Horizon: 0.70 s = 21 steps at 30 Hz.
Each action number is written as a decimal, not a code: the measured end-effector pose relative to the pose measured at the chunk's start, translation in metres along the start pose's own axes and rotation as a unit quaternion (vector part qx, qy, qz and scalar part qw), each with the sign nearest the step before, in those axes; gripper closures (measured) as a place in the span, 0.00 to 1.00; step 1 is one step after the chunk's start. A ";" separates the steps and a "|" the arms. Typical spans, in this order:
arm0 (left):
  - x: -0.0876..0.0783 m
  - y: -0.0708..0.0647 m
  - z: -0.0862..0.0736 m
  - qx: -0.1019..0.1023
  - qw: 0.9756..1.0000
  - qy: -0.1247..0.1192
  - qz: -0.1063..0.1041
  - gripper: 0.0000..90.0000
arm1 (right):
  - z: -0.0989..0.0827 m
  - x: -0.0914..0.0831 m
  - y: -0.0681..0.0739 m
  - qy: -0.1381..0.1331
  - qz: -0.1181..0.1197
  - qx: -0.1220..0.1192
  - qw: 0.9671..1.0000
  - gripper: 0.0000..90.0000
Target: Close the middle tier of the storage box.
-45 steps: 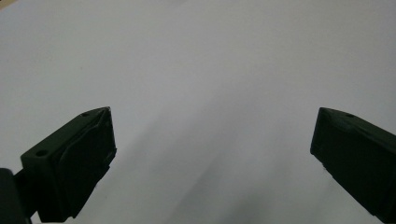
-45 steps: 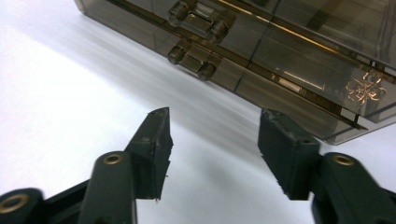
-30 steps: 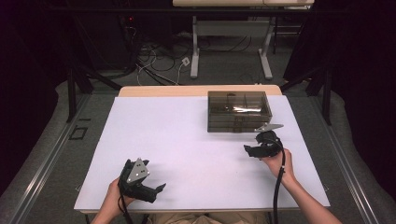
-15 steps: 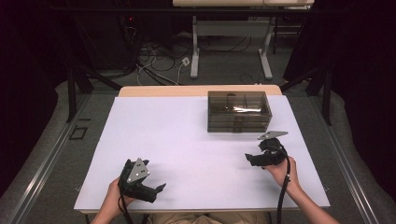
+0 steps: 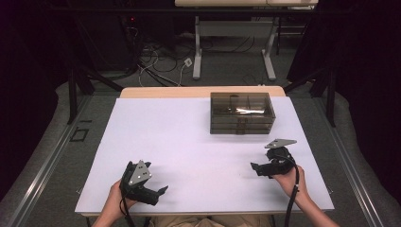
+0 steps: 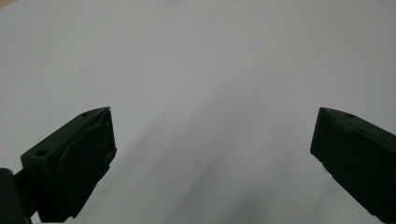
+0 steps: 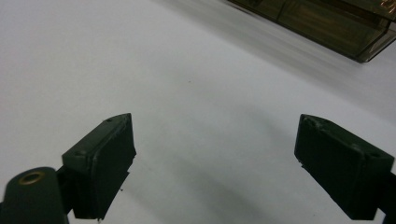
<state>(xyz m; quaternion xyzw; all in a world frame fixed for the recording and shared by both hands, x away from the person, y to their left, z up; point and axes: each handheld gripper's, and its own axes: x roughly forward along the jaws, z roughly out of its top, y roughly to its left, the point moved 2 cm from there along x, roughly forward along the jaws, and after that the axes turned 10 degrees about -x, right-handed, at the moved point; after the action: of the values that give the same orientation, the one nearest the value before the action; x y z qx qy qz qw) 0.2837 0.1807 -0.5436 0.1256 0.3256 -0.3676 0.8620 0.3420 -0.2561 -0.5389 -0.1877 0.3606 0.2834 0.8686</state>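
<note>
Smoky translucent box [image 5: 242, 112], low and rectangular with stacked drawer-like tiers and inner dividers, sits at the far right of the white table [image 5: 189, 142], close to its far edge. Wide bare surface spreads to its left and toward the person. Right gripper [image 5: 257, 169] rests well apart from the box near the right edge, jaws spread with nothing between them, having just been opening. Left gripper [image 5: 161, 191] lies near the front edge, jaws likewise released and empty.
</note>
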 end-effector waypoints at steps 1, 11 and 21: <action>0.000 0.000 0.000 0.000 1.000 0.000 0.000 0.00 | -0.001 0.000 0.001 0.000 0.004 0.002 1.000 0.12; 0.000 0.000 0.000 -0.001 1.000 0.000 0.001 0.00 | -0.008 -0.008 0.006 -0.003 0.010 -0.005 1.000 0.04; 0.000 0.000 0.000 -0.001 1.000 0.001 0.000 0.00 | -0.015 -0.015 0.011 -0.011 0.013 -0.005 1.000 0.01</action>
<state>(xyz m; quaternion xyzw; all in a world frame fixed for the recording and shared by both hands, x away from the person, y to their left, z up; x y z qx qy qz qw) 0.2837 0.1804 -0.5436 0.1254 0.3262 -0.3670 0.8621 0.3180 -0.2611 -0.5393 -0.1845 0.3520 0.2989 0.8676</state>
